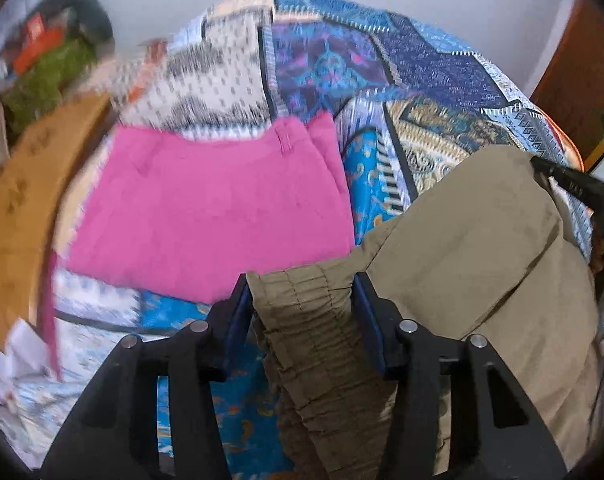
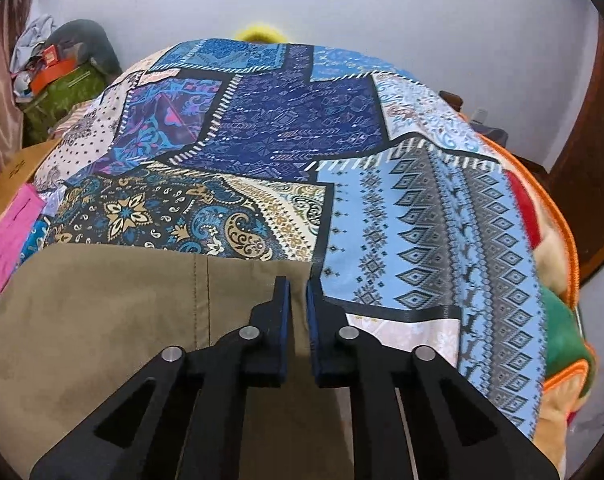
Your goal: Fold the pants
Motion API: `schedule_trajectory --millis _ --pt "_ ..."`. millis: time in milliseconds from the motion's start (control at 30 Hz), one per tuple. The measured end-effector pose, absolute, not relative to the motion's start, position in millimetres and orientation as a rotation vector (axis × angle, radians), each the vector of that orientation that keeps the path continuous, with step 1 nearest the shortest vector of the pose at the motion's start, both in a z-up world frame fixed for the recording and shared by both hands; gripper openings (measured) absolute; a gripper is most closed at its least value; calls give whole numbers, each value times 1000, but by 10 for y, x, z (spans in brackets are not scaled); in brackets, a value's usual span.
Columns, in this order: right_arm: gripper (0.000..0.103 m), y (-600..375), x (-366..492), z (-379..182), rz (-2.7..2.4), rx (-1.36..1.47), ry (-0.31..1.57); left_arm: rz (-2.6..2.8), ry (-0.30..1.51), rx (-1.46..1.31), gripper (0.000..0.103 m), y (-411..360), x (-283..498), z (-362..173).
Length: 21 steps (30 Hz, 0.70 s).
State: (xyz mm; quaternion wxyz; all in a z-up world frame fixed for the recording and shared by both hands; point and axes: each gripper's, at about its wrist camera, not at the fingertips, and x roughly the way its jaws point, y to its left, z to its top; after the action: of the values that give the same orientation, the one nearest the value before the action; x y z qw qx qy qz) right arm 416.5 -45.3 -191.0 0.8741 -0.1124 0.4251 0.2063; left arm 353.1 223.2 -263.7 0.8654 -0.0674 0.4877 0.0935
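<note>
Two tools hold one pair of khaki pants [image 1: 470, 240] on a bed. The left tool [image 1: 302, 300] has its jaws set wide around the gathered elastic waistband [image 1: 306, 320], which fills the gap and touches both pads. The right tool [image 2: 297, 300] is nearly closed, its jaws pinching the pants' edge with only a thin slit between them. From the left tool, the khaki cloth spreads toward 2 o'clock, and folded pink pants [image 1: 205, 208] lie just beside it at 11 o'clock. Both garments rest on a patchwork bedsheet [image 2: 261, 128] in blue patterns. A cardboard box [image 1: 17, 208] sits at 9 o'clock at the bed's edge.
</note>
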Motion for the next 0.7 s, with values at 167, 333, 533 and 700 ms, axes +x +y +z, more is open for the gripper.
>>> schedule_trajectory --millis 167,333,533,700 --pt "2 -444 4145 -1621 402 -260 821 208 934 -90 50 2252 3455 -2191" --pt "1 -530 4052 -1119 383 -215 735 217 821 -60 50 2235 3403 -1639" --pt "1 -749 3756 -493 388 -156 637 180 741 -28 50 2068 3133 -1228" --pt "1 -978 3364 -210 409 -120 598 161 729 -8 50 1898 2821 -1143"
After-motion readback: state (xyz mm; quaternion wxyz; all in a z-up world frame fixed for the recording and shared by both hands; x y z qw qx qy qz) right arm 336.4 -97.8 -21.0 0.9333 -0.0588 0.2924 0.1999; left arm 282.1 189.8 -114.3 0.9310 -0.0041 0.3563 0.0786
